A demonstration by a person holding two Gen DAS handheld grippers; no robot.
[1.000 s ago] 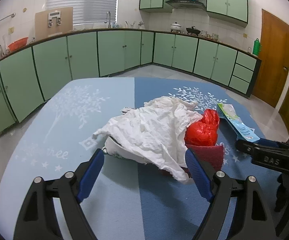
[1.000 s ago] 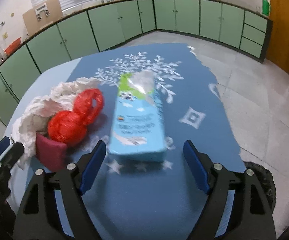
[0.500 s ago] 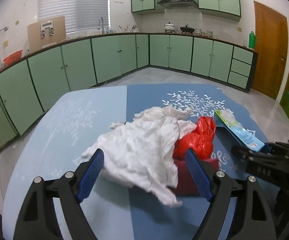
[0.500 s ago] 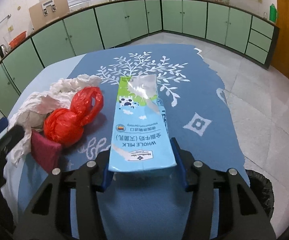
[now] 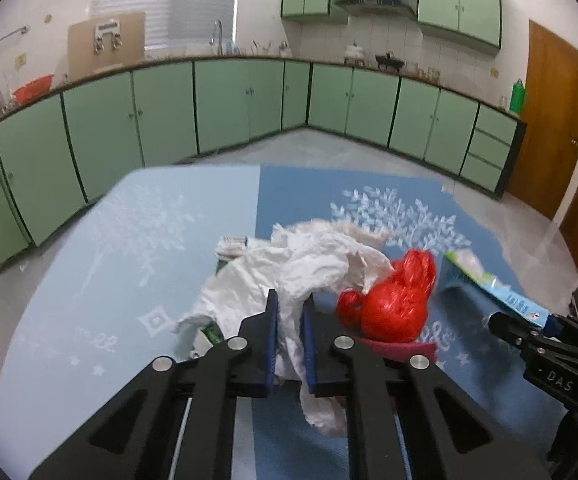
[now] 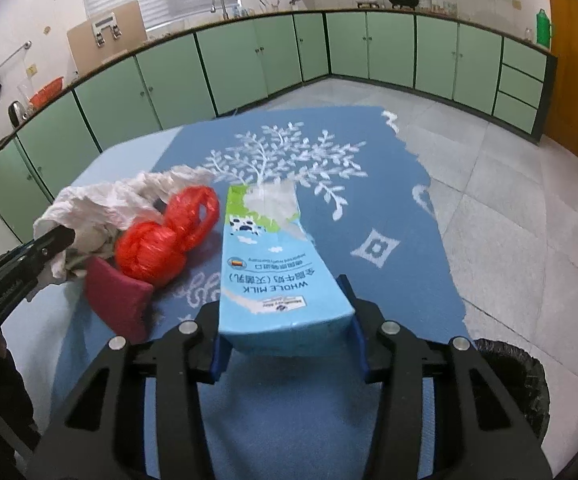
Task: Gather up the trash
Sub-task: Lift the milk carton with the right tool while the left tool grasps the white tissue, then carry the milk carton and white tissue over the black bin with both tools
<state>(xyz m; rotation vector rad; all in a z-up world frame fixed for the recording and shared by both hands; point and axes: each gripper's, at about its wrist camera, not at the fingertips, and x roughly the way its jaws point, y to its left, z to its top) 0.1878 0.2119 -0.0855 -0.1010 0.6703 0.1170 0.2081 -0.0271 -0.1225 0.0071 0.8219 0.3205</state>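
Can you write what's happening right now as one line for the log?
left tool: shut on white paper | right tool: closing on milk carton | red bag: on table

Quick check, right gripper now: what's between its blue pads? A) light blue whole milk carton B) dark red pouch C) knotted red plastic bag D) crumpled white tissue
A: in the right wrist view the light blue whole milk carton sits base-first between the blue pads of the right gripper, whose jaws are closing on it; the knotted red plastic bag lies apart on the tablecloth.

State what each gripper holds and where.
Left gripper: white crumpled paper, pinched at its near edge. Right gripper, jaws closing: milk carton, by its base.
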